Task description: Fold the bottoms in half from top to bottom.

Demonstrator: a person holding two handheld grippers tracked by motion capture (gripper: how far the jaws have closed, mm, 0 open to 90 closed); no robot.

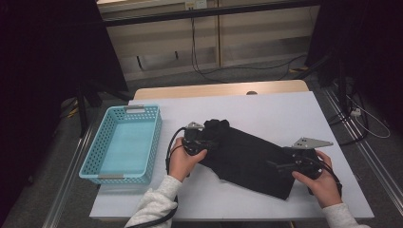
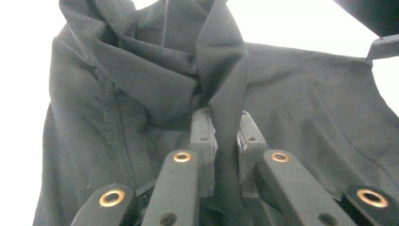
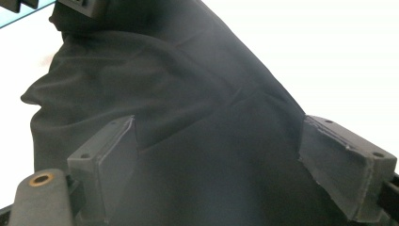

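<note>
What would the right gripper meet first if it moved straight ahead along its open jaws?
Most likely the black garment: it lies directly between and ahead of the right gripper.

My left gripper (image 1: 203,137) sits under my curled left hand (image 1: 183,159), its jaws pinched nearly together, pointing away from me and to the right. My right gripper (image 1: 285,164) lies level in my right hand (image 1: 321,180), jaws spread wide, pointing left. Both forearms come up from the near edge in pale sleeves (image 1: 154,202).
</note>
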